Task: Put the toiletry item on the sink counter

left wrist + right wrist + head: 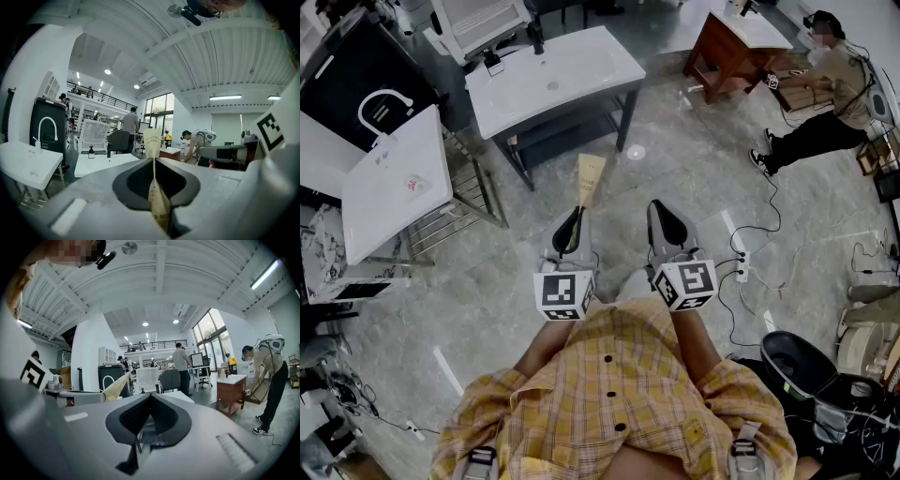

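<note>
The left claw (571,225) is closed tight on the lower part of a flat tan paper toothbrush packet (589,180). In the left gripper view the packet (153,140) runs edge-on between the dark pads of this claw (153,161), and its printed top sticks out past the tips. The packet is held level in the air over the grey marbled floor (675,159). It points toward the white sink table on a dark frame (553,80), but is well apart from it.

The right claw (668,221) is held just beside the left one, at about the same height. The right gripper view shows the jaws of this claw (149,401) drawn together with nothing between them, and the packet (117,384) shows off to its left.

A second white sink table with a chrome arched tap (394,183) stands at the left. A person in a beige top (825,94) crouches by a wooden vanity (736,42) far off.
</note>
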